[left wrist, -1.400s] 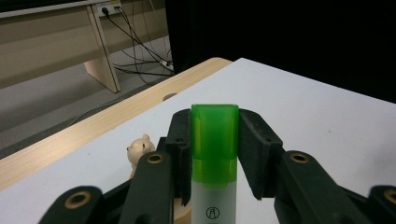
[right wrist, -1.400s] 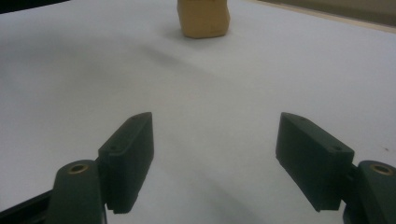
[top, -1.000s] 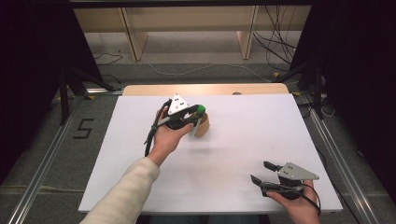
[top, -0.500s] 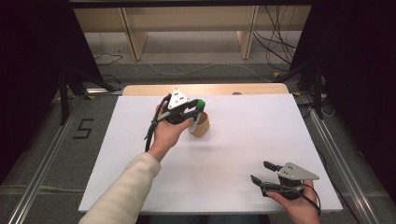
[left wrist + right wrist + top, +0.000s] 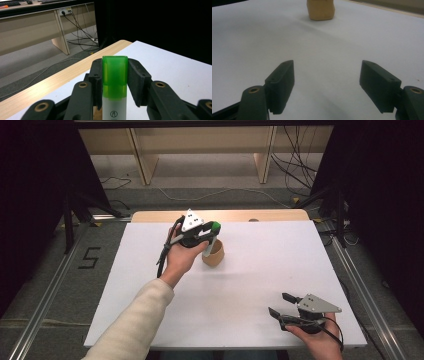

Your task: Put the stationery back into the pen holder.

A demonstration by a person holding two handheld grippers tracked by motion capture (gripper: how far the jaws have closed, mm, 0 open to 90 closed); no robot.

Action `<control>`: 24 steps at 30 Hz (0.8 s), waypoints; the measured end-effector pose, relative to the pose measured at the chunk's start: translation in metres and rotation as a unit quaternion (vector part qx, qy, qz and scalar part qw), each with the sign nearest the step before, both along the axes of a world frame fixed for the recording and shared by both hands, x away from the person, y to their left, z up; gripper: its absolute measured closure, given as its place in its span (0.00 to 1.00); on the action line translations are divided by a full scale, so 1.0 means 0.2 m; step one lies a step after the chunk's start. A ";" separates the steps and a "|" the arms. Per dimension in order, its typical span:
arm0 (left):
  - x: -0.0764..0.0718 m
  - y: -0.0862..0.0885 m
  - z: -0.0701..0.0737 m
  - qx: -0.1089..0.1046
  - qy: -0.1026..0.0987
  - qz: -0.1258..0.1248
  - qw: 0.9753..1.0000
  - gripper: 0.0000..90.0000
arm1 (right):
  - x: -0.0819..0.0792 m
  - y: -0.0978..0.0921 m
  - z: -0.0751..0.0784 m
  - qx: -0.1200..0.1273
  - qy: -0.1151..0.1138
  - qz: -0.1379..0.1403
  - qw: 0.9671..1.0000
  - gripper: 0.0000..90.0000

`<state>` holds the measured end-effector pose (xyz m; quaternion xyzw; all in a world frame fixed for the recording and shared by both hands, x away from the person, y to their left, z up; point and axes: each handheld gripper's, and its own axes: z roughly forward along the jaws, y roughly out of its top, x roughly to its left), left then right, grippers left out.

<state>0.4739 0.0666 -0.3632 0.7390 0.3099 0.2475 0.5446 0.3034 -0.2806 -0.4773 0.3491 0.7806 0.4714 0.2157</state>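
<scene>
Left gripper [image 5: 212, 234] squeezing tight on a green-capped white marker pen [image 5: 114, 85], right above a small round tan cup [image 5: 213, 254] mid-table. Right gripper [image 5: 281, 306] low near the white table [image 5: 280, 255] edge, jaws wide apart, holding nothing.

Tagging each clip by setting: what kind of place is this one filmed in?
Probably a lab or office recording station: a white tabletop framed by black curtains, bare desks with loose cables behind. The left gripper holds a green-capped marker.
</scene>
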 end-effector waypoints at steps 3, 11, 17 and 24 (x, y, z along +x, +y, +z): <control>0.01 0.00 0.01 0.000 -0.003 -0.001 1.000 0.74 | 0.00 0.00 0.00 0.003 0.000 0.002 1.000 0.32; 0.04 -0.02 0.01 0.001 -0.007 0.002 1.000 0.74 | 0.00 0.00 0.00 -0.001 0.000 0.000 1.000 0.32; 0.06 -0.03 -0.01 -0.001 -0.014 0.001 1.000 0.74 | 0.00 0.00 0.00 -0.001 -0.001 0.001 1.000 0.32; 0.08 -0.03 -0.02 -0.001 -0.014 -0.003 1.000 0.74 | 0.00 0.00 0.00 -0.001 -0.002 0.003 1.000 0.32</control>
